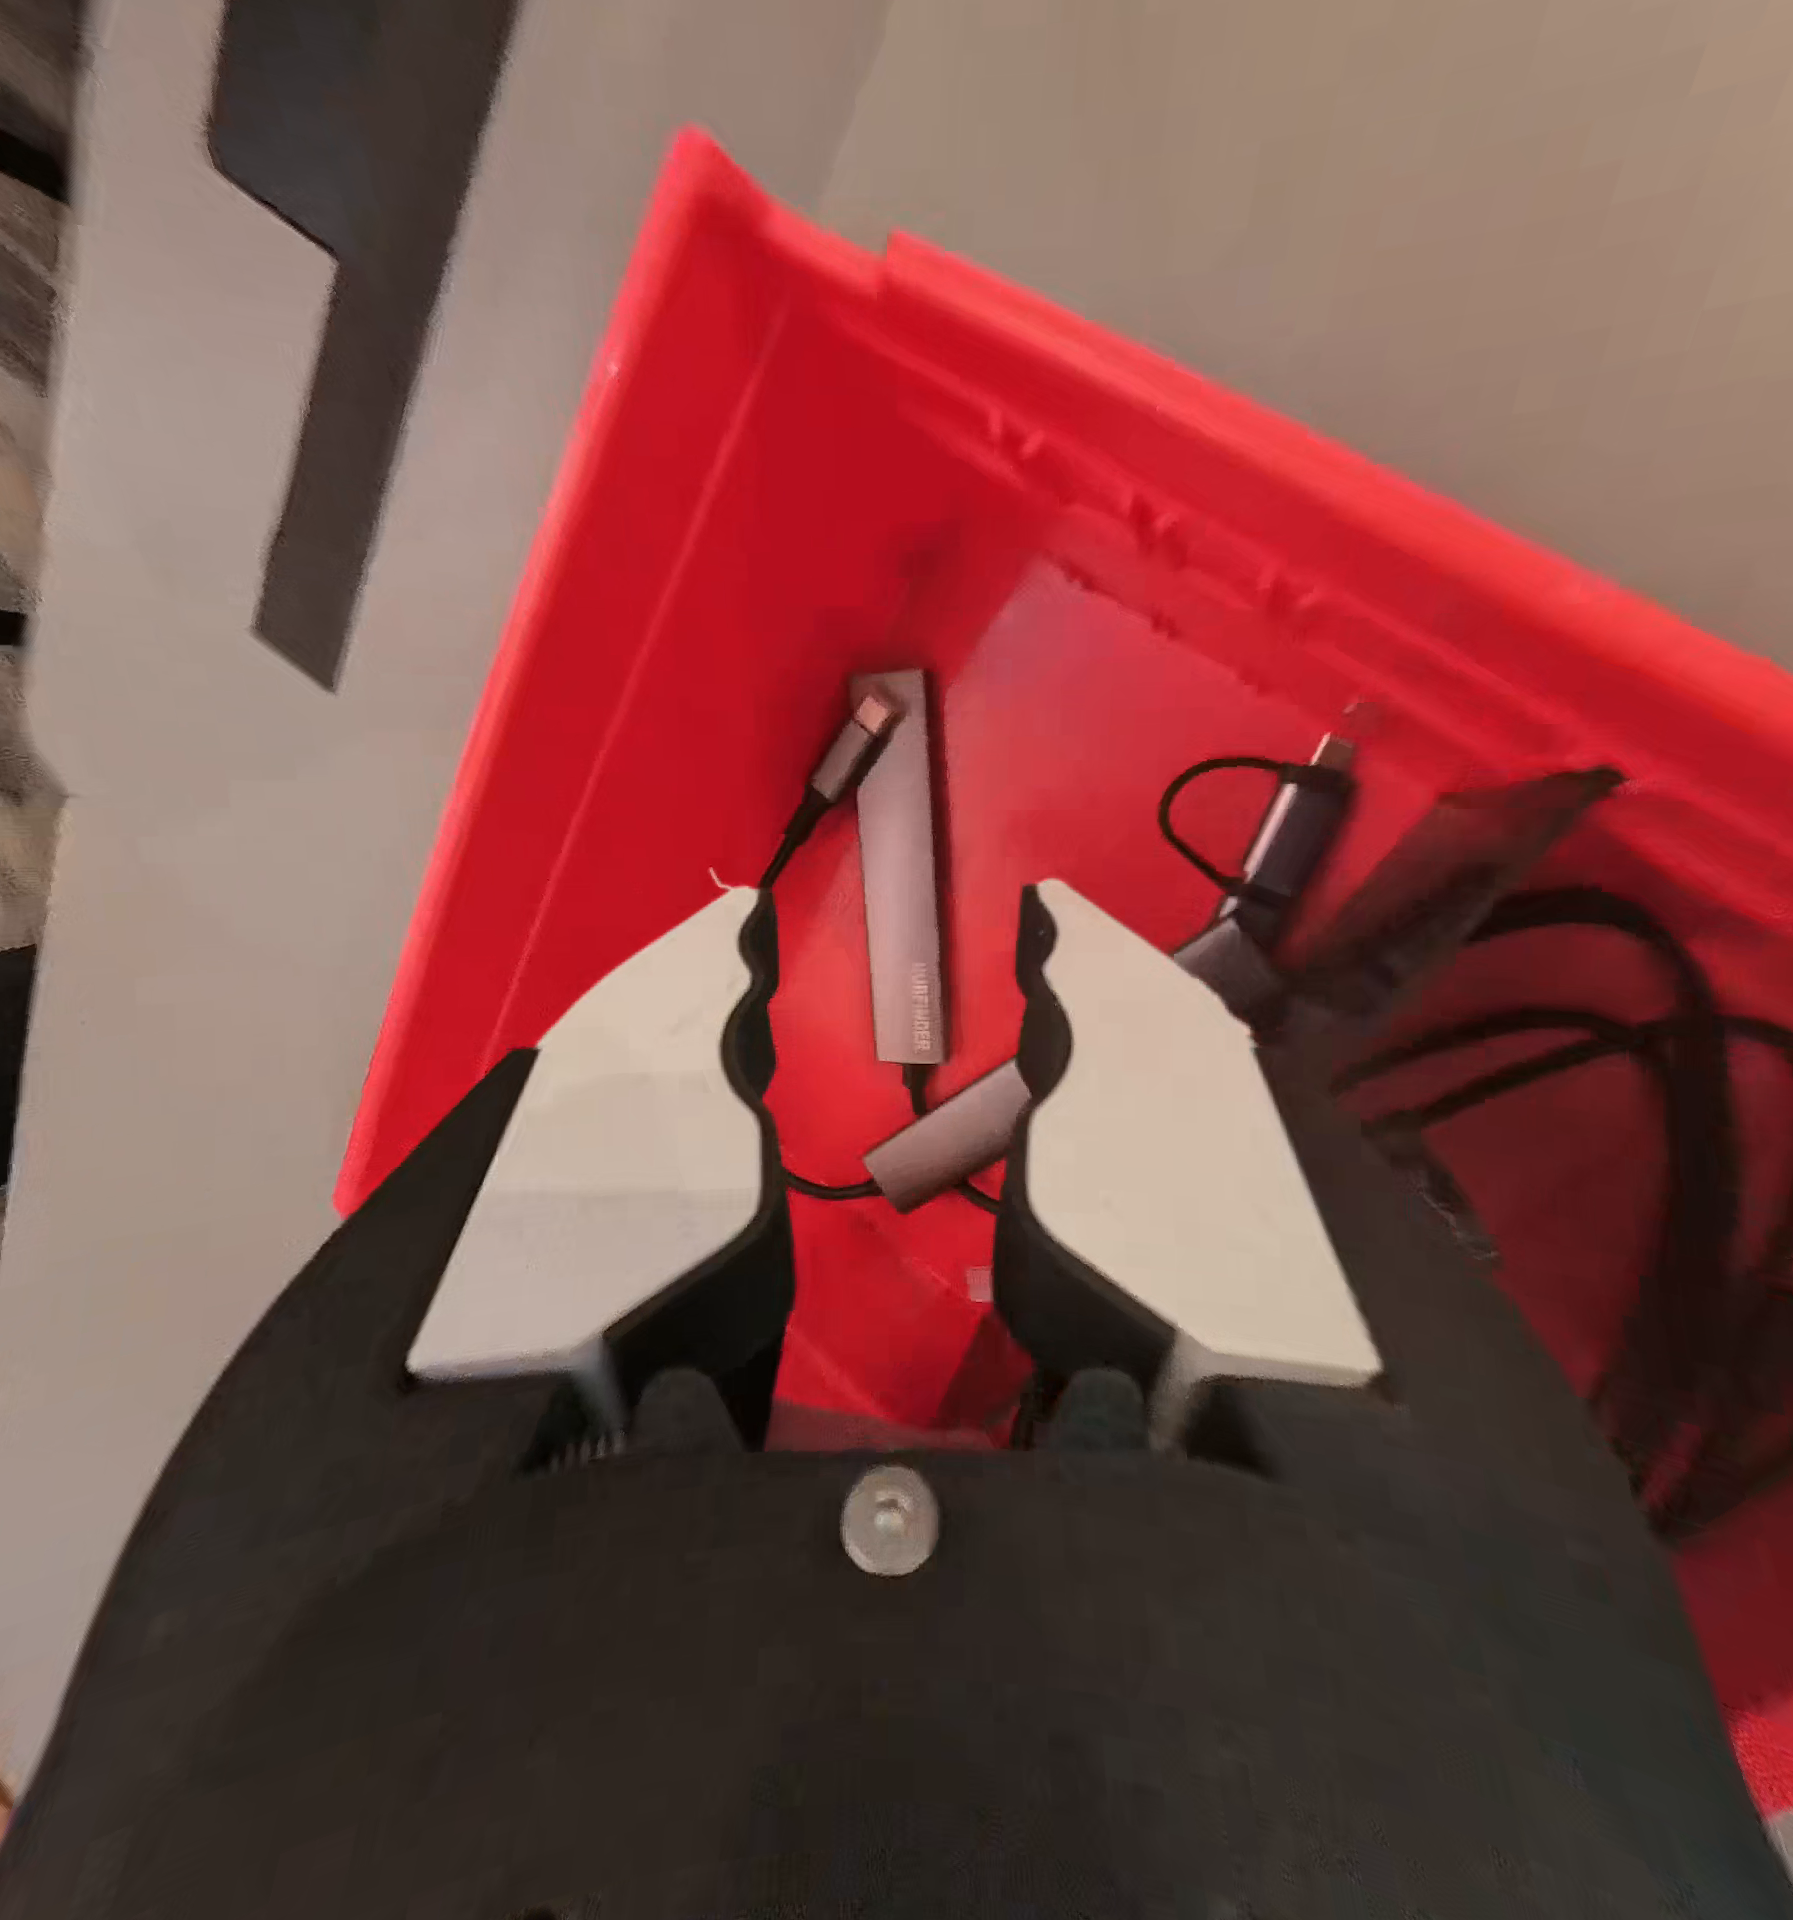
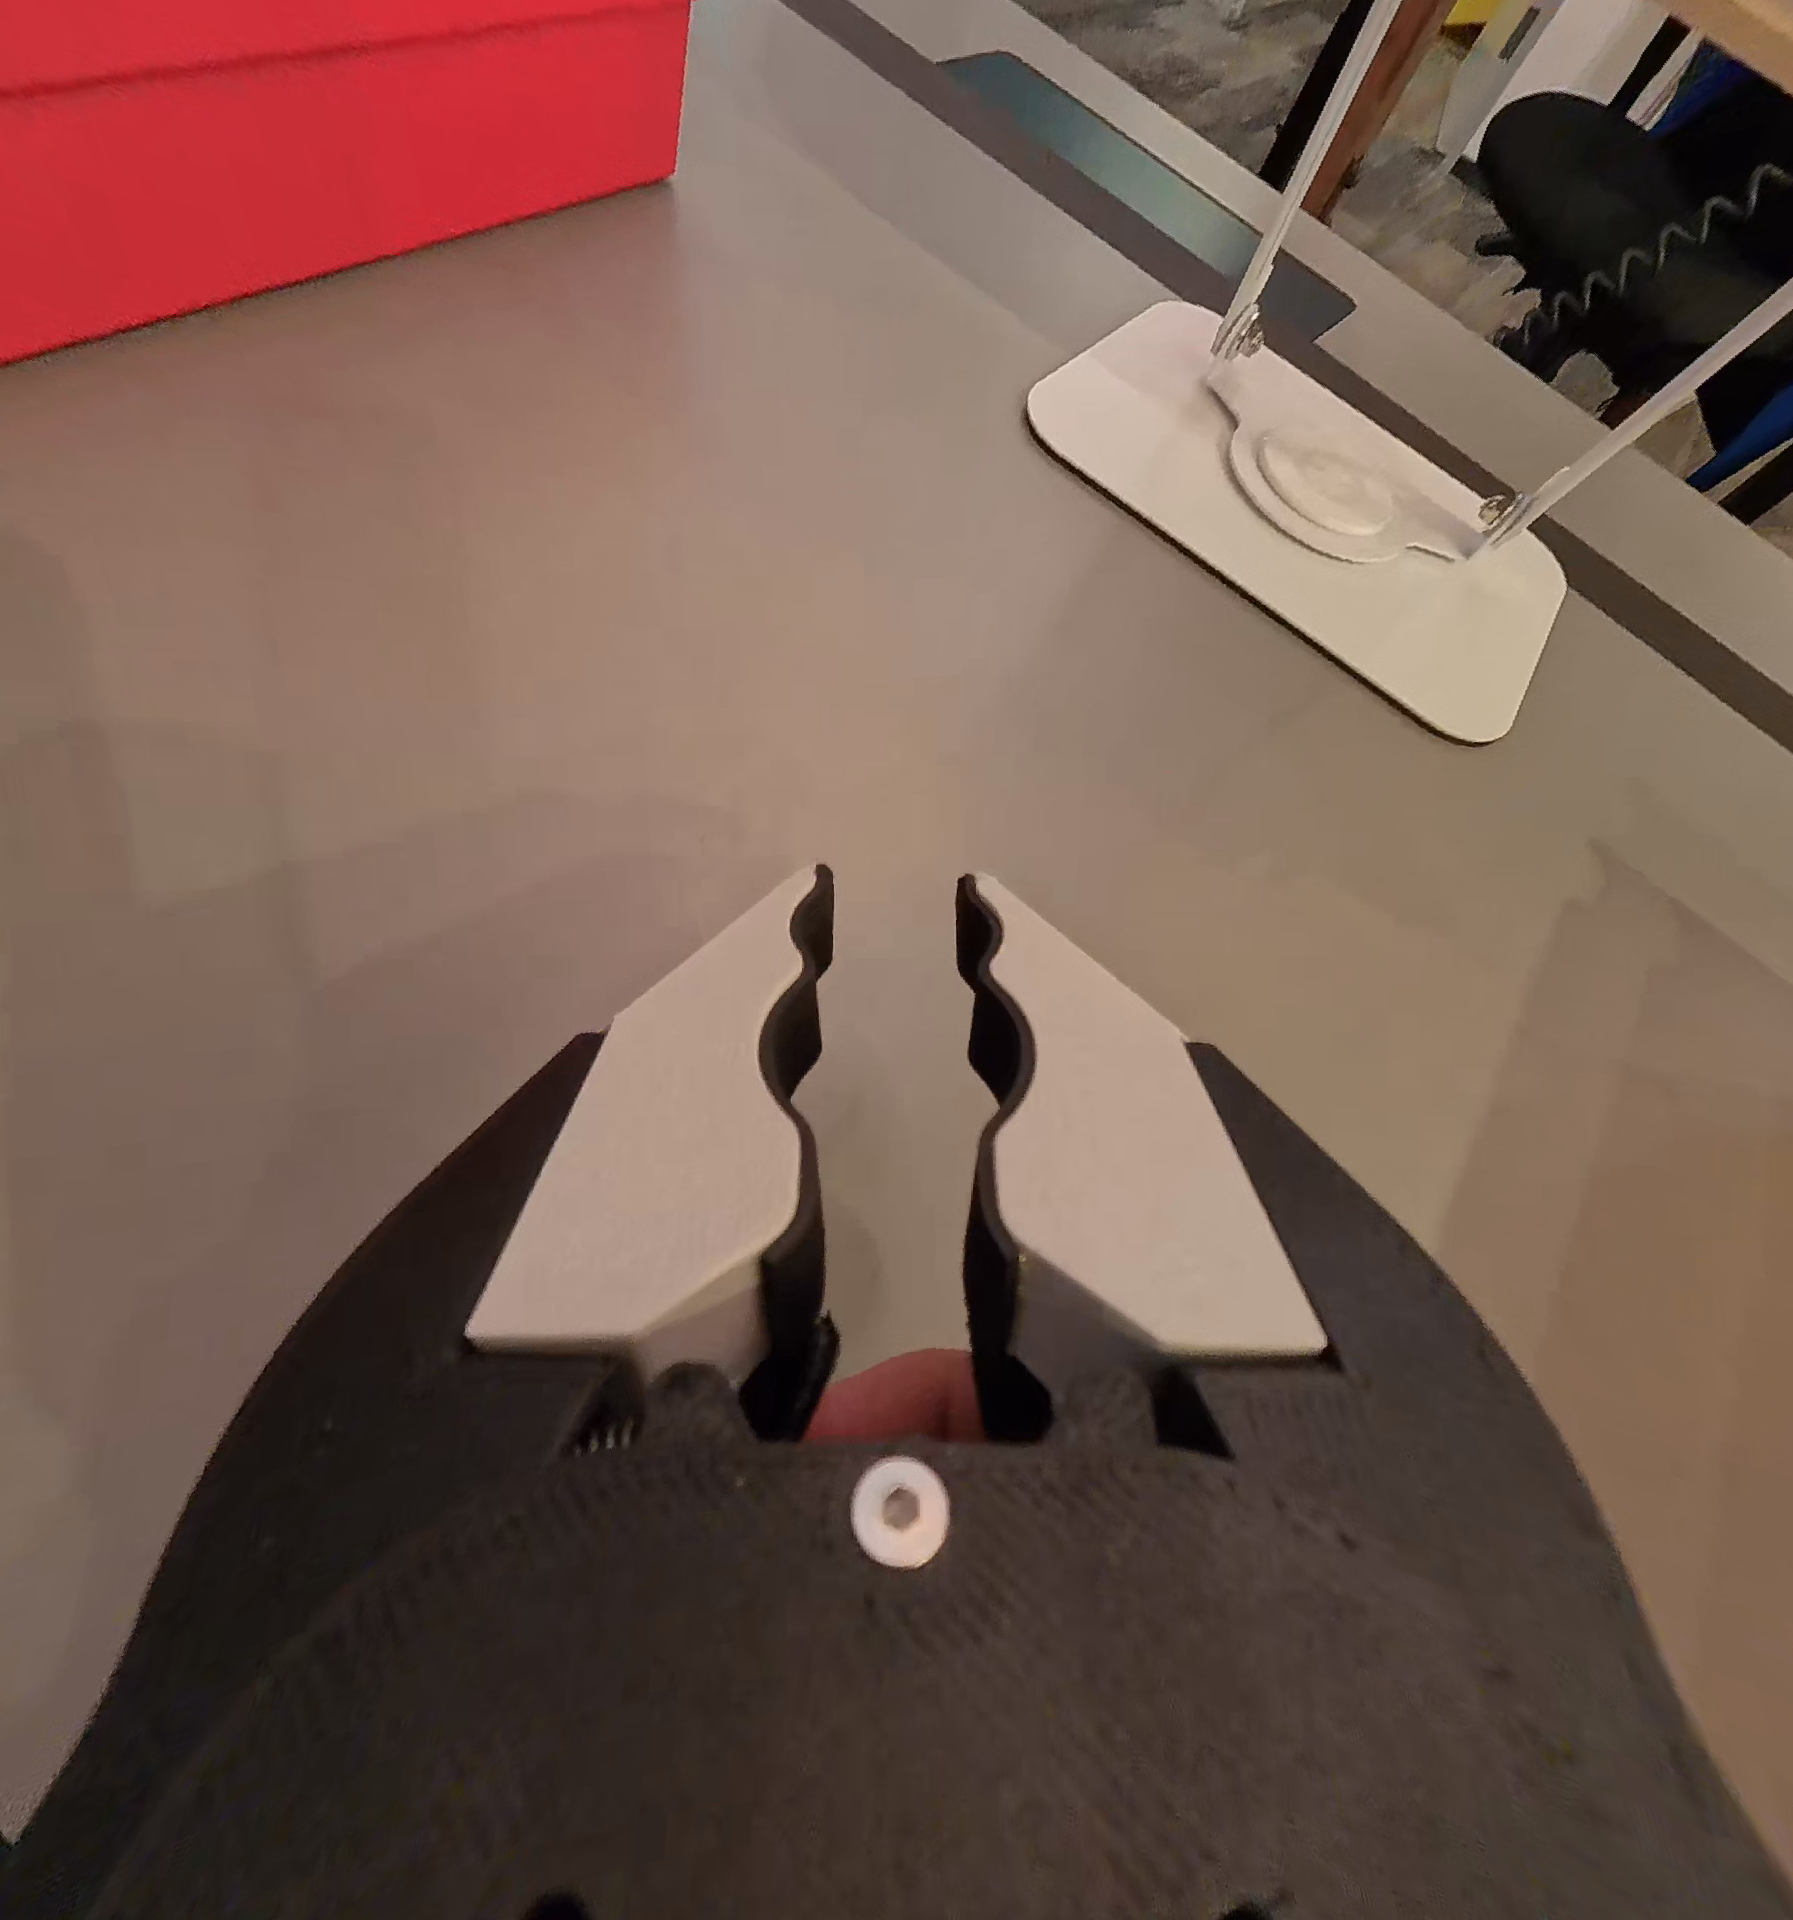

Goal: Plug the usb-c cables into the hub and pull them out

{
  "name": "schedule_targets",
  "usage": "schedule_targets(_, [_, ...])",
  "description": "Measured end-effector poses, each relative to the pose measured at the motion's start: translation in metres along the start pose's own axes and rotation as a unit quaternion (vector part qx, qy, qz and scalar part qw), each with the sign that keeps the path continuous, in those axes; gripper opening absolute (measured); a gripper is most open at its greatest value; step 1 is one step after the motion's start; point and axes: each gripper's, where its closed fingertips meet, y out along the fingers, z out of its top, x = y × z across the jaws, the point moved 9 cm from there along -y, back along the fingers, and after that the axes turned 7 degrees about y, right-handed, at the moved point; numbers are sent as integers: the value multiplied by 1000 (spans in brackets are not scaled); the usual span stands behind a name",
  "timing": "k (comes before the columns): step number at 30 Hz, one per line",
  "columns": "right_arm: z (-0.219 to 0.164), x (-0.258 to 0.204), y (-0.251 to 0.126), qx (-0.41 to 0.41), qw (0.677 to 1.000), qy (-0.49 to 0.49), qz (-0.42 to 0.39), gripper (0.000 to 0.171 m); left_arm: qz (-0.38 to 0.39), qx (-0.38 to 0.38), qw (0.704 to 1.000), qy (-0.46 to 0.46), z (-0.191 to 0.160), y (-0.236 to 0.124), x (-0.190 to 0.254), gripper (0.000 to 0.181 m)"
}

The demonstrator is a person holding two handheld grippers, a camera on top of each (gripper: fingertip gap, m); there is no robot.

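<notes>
A grey surface fills both views, carrying a red bin at centre frame in the left wrist view and a white stand base at upper right in the right wrist view. Inside the bin, black coiled cables crowd the right side, likely stored there for the task, while the slim grey hub lies by the left wall with open floor beside it. The left tool hangs above the hub, jaws apart and empty. The right tool waits over bare surface, jaws apart.
</notes>
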Motion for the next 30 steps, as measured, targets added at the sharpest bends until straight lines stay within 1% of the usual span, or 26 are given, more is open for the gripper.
schedule_targets(2, [-2,0,2,-3,1000,4,3,21,-47,-38,998,8,-1,16,-2,44])
schedule_targets(5, [-4,1,4,-5,1000,13,7,21,-89,-80,993,20,-4,40,-3,45])
schedule_targets(9, [-7,2,7,-6,999,29,17,21,-121,-107,987,14,-11,64,-5,47])
schedule_targets(10, [-8,3,7,-6,999,33,18,21,-125,-107,986,8,-12,68,-6,43])
schedule_targets(13, [-11,3,9,-8,999,42,26,21,-144,-90,985,-25,-11,72,-12,36])
schedule_targets(16, [-14,3,11,-10,998,47,32,20,-145,-89,985,-30,-12,76,-17,22])
schedule_targets(19, [-14,4,10,-7,998,55,36,20,-155,-81,984,-31,-14,76,-19,22])
schedule_targets(24, [-14,6,11,-6,997,62,40,20,-151,-67,986,-15,-16,75,-18,22])
schedule_targets(30, [-14,5,13,-14,997,55,43,19,-135,-31,990,-16,-15,60,-27,22])
